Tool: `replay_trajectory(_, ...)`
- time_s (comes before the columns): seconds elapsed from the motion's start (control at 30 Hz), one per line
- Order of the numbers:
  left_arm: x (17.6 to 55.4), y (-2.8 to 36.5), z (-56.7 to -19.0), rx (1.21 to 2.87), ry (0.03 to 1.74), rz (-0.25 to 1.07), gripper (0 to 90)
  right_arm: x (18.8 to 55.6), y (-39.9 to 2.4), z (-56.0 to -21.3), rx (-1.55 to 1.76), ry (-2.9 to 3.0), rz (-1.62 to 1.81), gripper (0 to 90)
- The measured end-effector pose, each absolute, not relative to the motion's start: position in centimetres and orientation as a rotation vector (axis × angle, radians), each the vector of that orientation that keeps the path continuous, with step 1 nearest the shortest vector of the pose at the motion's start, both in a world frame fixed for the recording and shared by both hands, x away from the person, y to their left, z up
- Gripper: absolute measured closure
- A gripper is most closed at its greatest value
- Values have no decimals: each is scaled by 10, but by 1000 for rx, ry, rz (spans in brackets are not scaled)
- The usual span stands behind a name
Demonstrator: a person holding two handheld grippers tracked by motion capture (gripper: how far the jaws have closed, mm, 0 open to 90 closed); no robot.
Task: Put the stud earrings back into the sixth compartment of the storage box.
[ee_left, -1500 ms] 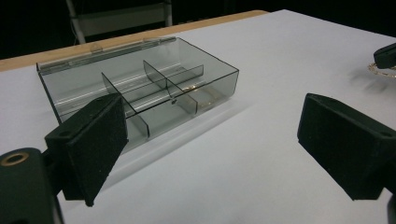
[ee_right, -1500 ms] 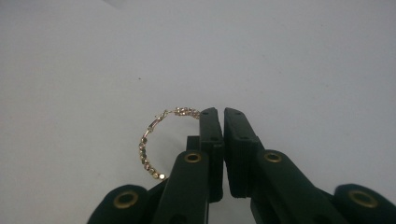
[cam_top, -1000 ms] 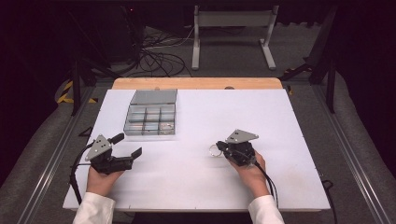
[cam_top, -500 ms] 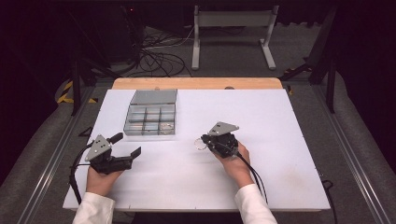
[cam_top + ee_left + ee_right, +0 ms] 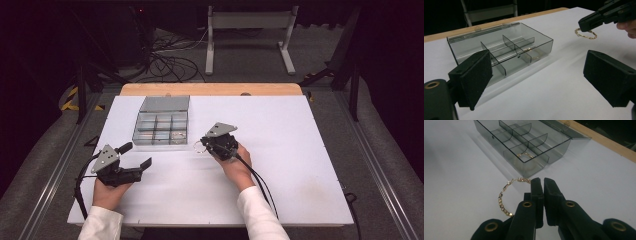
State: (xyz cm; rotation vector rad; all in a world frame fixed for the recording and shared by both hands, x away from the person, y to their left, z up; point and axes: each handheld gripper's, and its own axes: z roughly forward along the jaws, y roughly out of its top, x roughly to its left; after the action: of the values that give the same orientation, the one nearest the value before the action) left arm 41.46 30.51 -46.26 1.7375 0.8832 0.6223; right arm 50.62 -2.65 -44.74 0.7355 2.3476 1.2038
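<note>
I've got the white counter (image 5: 300, 165) matte and bare, w/ the smoky clear-plastic compartment box (image 5: 162, 125) lying lid-open, long axis running away from me. My right gripper (image 5: 541, 183) is clamped on the gold bracelet (image 5: 505, 197) (a beaded hoop, thin and glinting), held just off the box's near-right corner; the box lies up and left of it, so that hand's nearer. Left gripper (image 5: 135, 155) sits wide open, nothing between its jaws, near the box's front-left.

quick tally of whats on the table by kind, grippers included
grippers: 2, left gripper open, right gripper shut on a bracelet
gold bracelets: 2, held bracelet, second bracelet inside the box
clear divided box: 1
total: 5
</note>
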Motion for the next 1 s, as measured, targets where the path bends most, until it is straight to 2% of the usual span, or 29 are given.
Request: replay_trajectory(1.0, 416, 306, -462, 1734, 875, 620, 106, 551, 55, -442, 711, 2339, 1239, 874)
